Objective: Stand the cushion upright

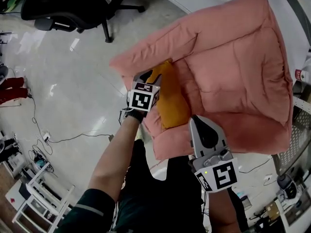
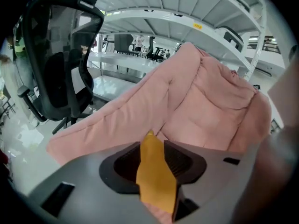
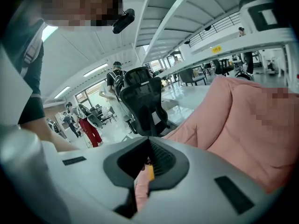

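Note:
An orange cushion [image 1: 172, 101] stands on edge against the inner side of a big pink padded seat [image 1: 233, 67]. My left gripper [image 1: 154, 74] is at the cushion's upper end. In the left gripper view the cushion's orange corner [image 2: 154, 171] lies between the jaws of the left gripper [image 2: 152, 160], with dark gaps either side, so it is open. My right gripper [image 1: 195, 121] meets the cushion's lower end at the seat's front edge. In the right gripper view the right gripper [image 3: 145, 171] is shut on a fold of pink and orange fabric.
A black office chair [image 1: 73, 4] stands on the glossy floor behind the pink seat [image 2: 205, 106]. Cables [image 1: 48, 135] trail at the left, and a white rack [image 1: 39, 203] sits at lower left. People [image 3: 88, 125] stand far off. White shelving [image 2: 187, 13] rises behind.

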{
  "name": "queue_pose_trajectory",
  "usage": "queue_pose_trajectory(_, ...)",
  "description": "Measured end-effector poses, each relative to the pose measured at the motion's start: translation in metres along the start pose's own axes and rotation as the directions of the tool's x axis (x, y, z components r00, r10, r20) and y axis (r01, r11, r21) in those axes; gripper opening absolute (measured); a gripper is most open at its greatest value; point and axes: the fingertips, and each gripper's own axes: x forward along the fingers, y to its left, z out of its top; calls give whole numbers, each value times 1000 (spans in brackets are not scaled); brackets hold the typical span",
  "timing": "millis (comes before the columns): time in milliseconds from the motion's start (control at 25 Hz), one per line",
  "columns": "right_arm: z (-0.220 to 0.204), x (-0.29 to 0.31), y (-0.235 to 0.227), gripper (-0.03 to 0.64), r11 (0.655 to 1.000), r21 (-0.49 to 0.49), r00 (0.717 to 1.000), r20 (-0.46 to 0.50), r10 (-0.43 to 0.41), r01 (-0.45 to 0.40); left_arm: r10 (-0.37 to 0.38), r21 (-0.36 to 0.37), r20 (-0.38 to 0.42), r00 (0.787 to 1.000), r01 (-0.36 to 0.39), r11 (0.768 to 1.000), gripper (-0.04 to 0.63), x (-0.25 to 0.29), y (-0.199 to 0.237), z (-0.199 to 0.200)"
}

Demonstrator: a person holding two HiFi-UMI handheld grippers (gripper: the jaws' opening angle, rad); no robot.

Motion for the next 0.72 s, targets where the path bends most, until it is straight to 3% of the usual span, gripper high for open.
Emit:
queue_pose_trajectory(360,-25,40,-8,2,1000,4,1000,-18,20,-20,-3,86,-70,998,9,996,181,42,7,-10)
queue_pose_trajectory(720,-43,44,-19,2,999,31,998,-54,13,-12,-1,187,-213,977,41,982,222,76,13,-28)
